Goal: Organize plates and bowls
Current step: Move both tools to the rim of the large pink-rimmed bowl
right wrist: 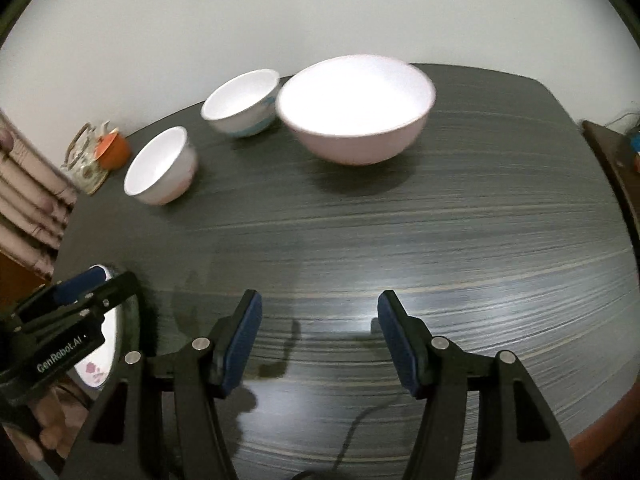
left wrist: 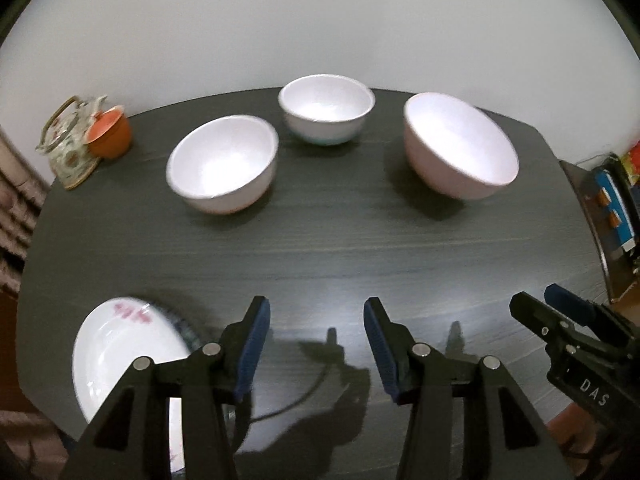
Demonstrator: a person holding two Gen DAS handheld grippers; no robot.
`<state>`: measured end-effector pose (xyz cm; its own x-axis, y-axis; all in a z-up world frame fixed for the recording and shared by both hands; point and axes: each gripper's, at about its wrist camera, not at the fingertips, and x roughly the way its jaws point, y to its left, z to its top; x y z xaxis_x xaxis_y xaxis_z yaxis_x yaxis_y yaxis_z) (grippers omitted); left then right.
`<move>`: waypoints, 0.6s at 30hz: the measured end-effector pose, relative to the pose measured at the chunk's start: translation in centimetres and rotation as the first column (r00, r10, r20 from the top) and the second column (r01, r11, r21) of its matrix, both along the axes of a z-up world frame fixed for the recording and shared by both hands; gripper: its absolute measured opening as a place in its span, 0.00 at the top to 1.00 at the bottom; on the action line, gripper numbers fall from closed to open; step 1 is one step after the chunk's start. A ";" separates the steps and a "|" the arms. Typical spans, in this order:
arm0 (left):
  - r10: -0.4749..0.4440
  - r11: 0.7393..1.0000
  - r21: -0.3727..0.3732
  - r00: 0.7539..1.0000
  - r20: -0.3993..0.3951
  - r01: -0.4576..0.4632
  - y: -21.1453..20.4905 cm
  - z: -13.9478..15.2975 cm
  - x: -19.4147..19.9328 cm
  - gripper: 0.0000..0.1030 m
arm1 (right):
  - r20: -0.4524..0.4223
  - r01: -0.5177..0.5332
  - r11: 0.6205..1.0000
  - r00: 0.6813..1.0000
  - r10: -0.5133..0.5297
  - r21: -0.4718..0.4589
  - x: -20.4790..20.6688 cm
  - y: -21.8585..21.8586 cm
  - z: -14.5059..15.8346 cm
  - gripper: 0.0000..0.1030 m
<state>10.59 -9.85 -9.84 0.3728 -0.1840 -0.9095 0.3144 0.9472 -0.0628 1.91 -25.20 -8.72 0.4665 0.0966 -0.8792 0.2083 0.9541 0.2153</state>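
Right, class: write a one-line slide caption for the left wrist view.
Open left gripper hovers over dark table: three bowls ahead, plate at near left.

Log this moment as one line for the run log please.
left gripper: open, empty | right gripper: open, empty | three bowls apart on table | plate near left gripper

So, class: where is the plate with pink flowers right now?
The plate lies at the table's near-left edge, beside the left tongs, apart from the three bowls.
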 end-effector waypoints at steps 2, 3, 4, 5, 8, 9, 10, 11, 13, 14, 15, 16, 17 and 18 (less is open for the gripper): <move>-0.001 1.000 -0.022 1.000 0.007 0.001 -1.0 0.3 0.7 0.51 | 0.016 0.015 1.000 1.000 -0.015 0.002 0.3 -1.2 0.4 0.44; -0.002 1.000 -0.024 1.000 0.009 0.003 -1.6 0.3 1.1 0.51 | 0.023 0.022 1.000 0.999 -0.022 0.003 0.3 -1.3 0.5 0.44; -0.004 1.000 -0.024 1.000 0.009 0.004 -1.8 0.3 1.4 0.52 | 0.033 0.033 0.999 0.999 -0.034 0.002 0.5 -1.8 0.6 0.44; -0.006 1.000 -0.027 1.000 0.010 0.006 -2.2 0.4 1.8 0.51 | 0.041 0.049 0.999 0.998 -0.049 0.000 0.8 -2.3 0.7 0.44; -0.010 0.999 -0.037 1.000 0.015 0.010 -3.2 0.6 2.9 0.51 | 0.045 0.085 0.996 0.995 -0.086 0.016 1.7 -3.8 0.9 0.44; -0.007 0.999 -0.042 1.000 0.015 0.007 -3.5 0.7 3.4 0.51 | 0.045 0.092 0.996 0.995 -0.093 0.015 2.0 -4.0 0.9 0.44; -0.005 0.999 -0.047 1.000 0.013 0.005 -3.8 0.8 3.8 0.51 | 0.045 0.098 0.995 0.994 -0.098 0.010 2.4 -4.4 0.9 0.44; -0.003 0.999 -0.051 1.000 0.009 0.003 -4.1 0.8 4.4 0.51 | 0.049 0.097 0.995 0.994 -0.097 0.006 2.9 -4.7 1.0 0.44; 0.005 0.998 -0.066 1.000 -0.004 -0.005 -4.8 0.7 5.7 0.51 | 0.056 0.103 0.995 0.993 -0.103 -0.002 3.8 -5.2 1.3 0.44; 0.007 0.998 -0.069 1.000 -0.011 -0.008 -5.2 0.7 6.3 0.51 | 0.058 0.102 0.995 0.993 -0.102 -0.005 4.1 -5.2 1.4 0.44; 0.011 0.997 -0.071 1.000 -0.017 -0.012 -5.4 0.6 6.8 0.51 | 0.061 0.102 0.995 0.993 -0.101 -0.010 4.6 -5.2 1.4 0.44; 0.015 0.997 -0.080 1.000 -0.025 -0.017 -5.7 0.5 7.4 0.51 | 0.063 0.106 0.994 0.992 -0.105 -0.014 5.2 -5.5 1.4 0.44; 0.014 0.995 -0.094 0.999 -0.037 -0.018 -6.0 0.4 8.1 0.51 | 0.064 0.105 0.994 0.993 -0.104 -0.014 5.6 -5.6 1.4 0.44; 0.018 0.995 -0.099 0.999 -0.049 -0.023 -6.3 0.3 8.8 0.52 | 0.063 0.107 0.994 0.992 -0.106 -0.013 6.0 -5.9 1.4 0.44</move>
<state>19.35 -16.20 -9.59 0.3336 -0.2669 -0.9041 0.2892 0.9418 -0.1713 7.93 -31.14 -7.37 0.5271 0.0288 -0.8493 0.2958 0.9307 0.2151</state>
